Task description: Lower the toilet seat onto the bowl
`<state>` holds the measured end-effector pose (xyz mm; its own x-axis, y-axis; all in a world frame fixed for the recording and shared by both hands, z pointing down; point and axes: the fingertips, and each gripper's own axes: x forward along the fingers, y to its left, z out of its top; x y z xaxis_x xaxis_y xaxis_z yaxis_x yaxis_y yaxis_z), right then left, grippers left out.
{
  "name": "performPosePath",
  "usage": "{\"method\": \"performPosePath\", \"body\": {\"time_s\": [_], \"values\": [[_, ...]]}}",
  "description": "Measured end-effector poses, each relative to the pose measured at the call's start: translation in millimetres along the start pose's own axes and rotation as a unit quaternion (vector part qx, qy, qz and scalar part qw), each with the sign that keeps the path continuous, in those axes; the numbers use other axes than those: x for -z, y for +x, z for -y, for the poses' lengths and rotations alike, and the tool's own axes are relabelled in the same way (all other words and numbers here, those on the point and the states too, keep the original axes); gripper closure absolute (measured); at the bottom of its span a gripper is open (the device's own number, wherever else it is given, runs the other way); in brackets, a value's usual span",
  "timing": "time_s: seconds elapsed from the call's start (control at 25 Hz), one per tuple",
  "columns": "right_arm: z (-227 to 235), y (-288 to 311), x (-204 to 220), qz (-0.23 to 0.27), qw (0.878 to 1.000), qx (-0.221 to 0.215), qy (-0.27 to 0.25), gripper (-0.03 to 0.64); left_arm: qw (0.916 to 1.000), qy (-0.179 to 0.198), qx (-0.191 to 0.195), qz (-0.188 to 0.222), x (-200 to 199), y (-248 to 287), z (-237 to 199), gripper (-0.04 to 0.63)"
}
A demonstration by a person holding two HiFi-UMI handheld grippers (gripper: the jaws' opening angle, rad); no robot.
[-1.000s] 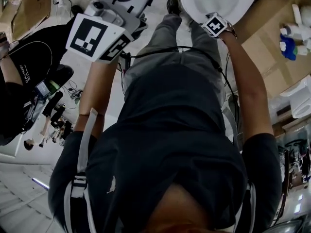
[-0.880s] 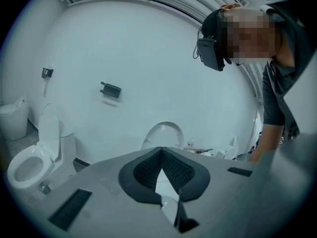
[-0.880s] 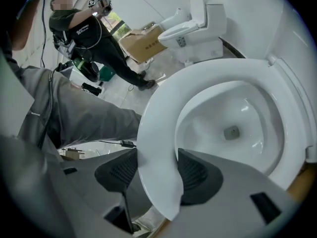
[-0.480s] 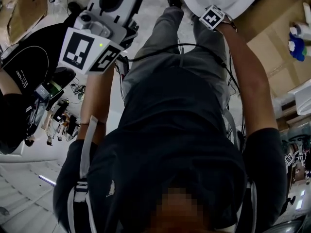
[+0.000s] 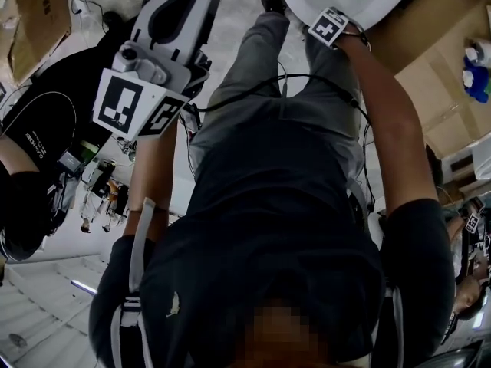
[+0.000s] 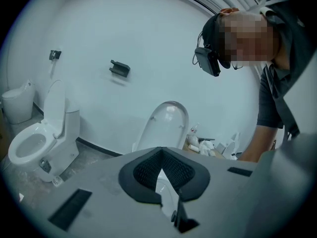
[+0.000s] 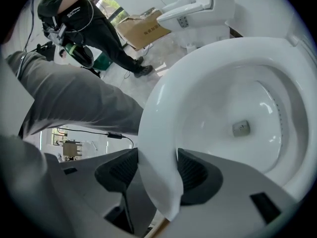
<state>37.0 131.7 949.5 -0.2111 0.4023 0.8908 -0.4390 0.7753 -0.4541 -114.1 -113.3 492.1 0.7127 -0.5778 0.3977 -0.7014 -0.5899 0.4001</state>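
Toilet seat (image 7: 159, 115) rim is pinched between my right tongs (image 7: 157, 170) (over the open bowl (image 7: 242, 108)); my left tongs (image 6: 160, 157) are closed together on nothing, well apart.

Head cam is looking steeply down over the torso (image 5: 284, 228). Right gripper view is sitting close on the toilet seat (image 7: 163, 113), which head view is also catching; left gripper view is facing a distant wall (image 6: 148, 43).

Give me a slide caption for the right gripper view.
Right gripper clamps the white toilet seat by its rim, bowl beyond.
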Motion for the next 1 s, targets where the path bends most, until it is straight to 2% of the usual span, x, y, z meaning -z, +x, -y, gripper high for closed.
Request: {"method": "performPosePath", "body": {"time_s": [0.2, 0.44, 0.56, 0.68, 0.72, 0.8, 0.88, 1.0], "values": [[3.9, 21.0, 0.4, -0.010, 1.000, -0.012, 0.001, 0.360, 0.9999, -0.006, 0.004, -0.013, 14.3, 7.6, -8.6, 0.592], [11.1, 12.8, -3.0, -0.024, 0.999, -0.021, 0.005, 0.354, 0.9996, -0.018, 0.012, -0.020, 18.0, 14.5, -18.5, 0.592], [8.8, -12.6, -2.8, -0.007, 0.999, 0.015, 0.044, 0.356, 0.9993, -0.019, 0.028, -0.016, 3.1, 12.6, -12.9, 0.592], [-0.3, -53.3, -11.2, 0.058, 0.992, 0.024, 0.112, 0.359, 0.9989, -0.016, 0.044, -0.003, -20.2, 10.9, -5.4, 0.592], [-6.7, -69.7, -17.7, 0.091, 0.988, 0.022, 0.124, 0.387, 0.9987, -0.014, 0.049, 0.002, -28.8, 9.6, -0.8, 0.592], [-17.2, -111.4, -27.8, 0.152, 0.977, 0.034, 0.144, 0.583, 0.9981, -0.009, 0.060, 0.013, -47.1, 6.2, 10.2, 0.592], [-20.7, -164.1, -38.4, 0.215, 0.961, 0.056, 0.166, 0.606, 0.9970, -0.002, 0.072, 0.027, -66.1, 3.7, 19.7, 0.592], [-31.3, -249.7, -58.5, 0.321, 0.923, 0.082, 0.195, 0.611, 0.9953, 0.010, 0.088, 0.038, -90.6, -3.1, 32.8, 0.592]]}}
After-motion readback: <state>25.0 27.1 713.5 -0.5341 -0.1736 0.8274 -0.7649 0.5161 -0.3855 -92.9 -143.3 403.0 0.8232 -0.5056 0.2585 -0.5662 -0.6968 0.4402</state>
